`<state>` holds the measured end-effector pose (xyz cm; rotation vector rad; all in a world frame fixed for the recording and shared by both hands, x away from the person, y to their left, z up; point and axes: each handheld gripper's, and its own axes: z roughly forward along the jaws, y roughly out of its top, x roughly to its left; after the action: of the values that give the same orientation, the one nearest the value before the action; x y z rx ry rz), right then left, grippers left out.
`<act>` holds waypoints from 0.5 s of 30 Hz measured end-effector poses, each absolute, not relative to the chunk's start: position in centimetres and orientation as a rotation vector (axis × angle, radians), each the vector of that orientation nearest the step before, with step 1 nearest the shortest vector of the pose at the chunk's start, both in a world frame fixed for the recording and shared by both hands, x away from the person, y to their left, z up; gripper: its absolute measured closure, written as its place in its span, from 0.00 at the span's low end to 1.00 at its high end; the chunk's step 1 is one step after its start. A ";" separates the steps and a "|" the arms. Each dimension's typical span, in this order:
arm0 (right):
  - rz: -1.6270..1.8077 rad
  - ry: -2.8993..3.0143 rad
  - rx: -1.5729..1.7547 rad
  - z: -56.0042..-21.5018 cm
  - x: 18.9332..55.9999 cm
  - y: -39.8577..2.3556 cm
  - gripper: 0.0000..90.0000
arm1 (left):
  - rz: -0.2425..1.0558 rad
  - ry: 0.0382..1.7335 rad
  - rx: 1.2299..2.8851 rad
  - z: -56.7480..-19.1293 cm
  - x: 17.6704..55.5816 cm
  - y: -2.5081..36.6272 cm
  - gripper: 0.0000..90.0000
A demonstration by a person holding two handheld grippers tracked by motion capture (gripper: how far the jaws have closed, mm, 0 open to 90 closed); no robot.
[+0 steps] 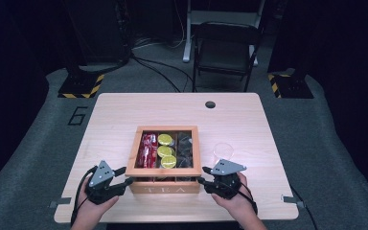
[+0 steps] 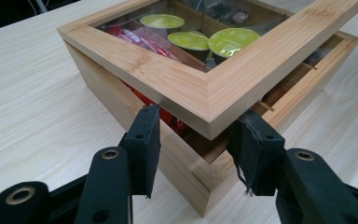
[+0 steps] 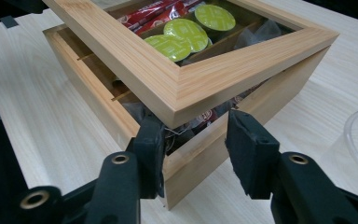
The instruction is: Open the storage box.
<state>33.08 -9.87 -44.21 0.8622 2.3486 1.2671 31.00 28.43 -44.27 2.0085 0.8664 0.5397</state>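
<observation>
Two grippers at tea box point(image 1: 164, 184) front corners, lower centre: left gripper point(image 2: 200, 140) clamps raised lid point(image 2: 214, 88) corner, right gripper point(image 3: 193, 149) jaws apart (lid may slam shut if left slips).

Wooden tea box point(image 1: 164, 184), glass lid point(image 2: 205, 88) lifted ajar, table centre

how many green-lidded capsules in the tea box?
3. All sit in the middle compartment of the tea box, in a row: far capsule, middle capsule, near capsule. More could be hidden underneath them.
</observation>
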 end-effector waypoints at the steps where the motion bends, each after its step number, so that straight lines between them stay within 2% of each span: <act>1: 1.266 2.345 0.866 -44.2 33.1 -9.9 0.63 | 0.539 0.867 2.007 -44.2 31.0 28.4 0.60; 15: 1.294 2.310 0.812 -43.4 32.7 -9.4 0.60 | 0.518 0.872 1.998 -43.5 31.3 28.6 0.59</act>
<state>32.69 -9.44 -43.39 0.8120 2.3098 1.2940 31.29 28.56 -43.48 1.9978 0.8721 0.5176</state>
